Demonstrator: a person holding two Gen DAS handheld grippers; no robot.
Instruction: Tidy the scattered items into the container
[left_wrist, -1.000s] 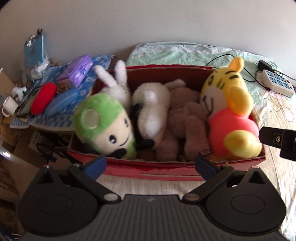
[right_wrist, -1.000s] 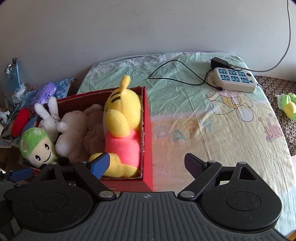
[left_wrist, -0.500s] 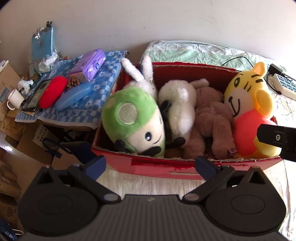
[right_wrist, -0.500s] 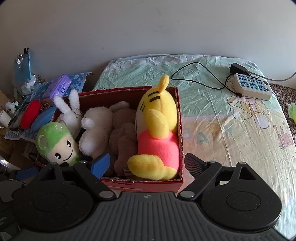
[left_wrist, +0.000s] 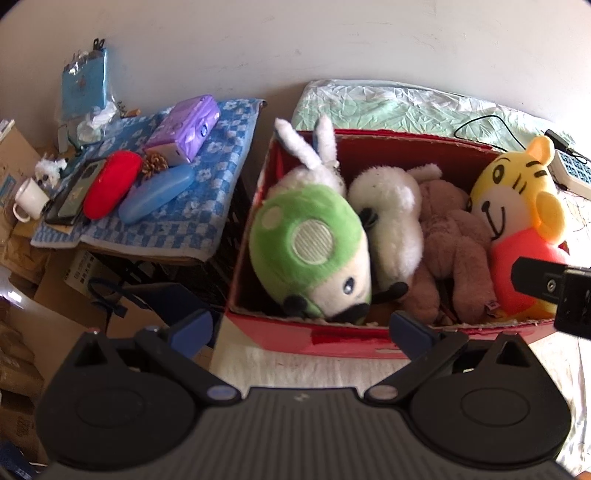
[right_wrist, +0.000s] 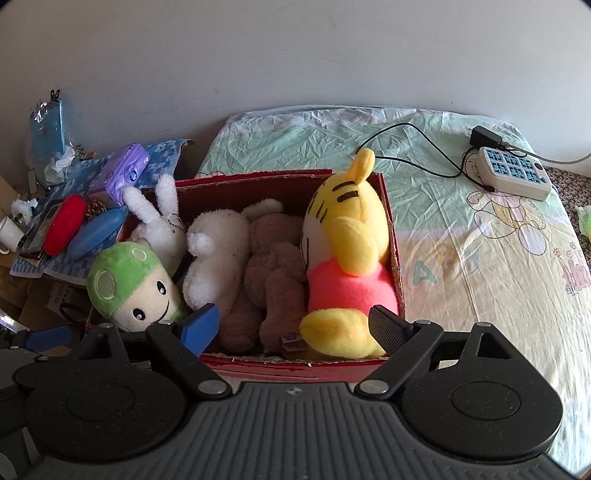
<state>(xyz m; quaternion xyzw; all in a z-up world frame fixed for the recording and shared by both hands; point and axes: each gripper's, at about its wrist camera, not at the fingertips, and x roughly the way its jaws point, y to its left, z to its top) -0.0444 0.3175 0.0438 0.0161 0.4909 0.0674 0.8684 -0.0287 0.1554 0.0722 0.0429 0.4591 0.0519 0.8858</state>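
Observation:
A red cardboard box (left_wrist: 332, 338) (right_wrist: 288, 367) on the bed is packed with plush toys. From left to right lie a green mushroom plush (left_wrist: 314, 251) (right_wrist: 129, 284), a white rabbit (left_wrist: 314, 155) (right_wrist: 155, 218), a white fluffy toy (left_wrist: 391, 218) (right_wrist: 218, 251), a brown bear (left_wrist: 454, 240) (right_wrist: 277, 266) and a yellow tiger in pink (left_wrist: 517, 199) (right_wrist: 347, 251). My left gripper (left_wrist: 301, 325) is open just before the box's near wall, holding nothing. My right gripper (right_wrist: 293, 325) is open over the near rim, empty. The right gripper's body shows at the left wrist view's right edge.
Left of the box, a blue checked cloth (left_wrist: 207, 206) carries a purple tissue pack (left_wrist: 184, 133), a red case (left_wrist: 110, 184), a blue case (left_wrist: 155, 199), a phone and a white mug (left_wrist: 29, 199). A white power strip (right_wrist: 513, 177) with its cable lies on the bed sheet (right_wrist: 480, 258).
Both grippers have swung left: the box and toys have slid rightward in both views, and the side table now shows more fully. Both grippers stayed open and empty.

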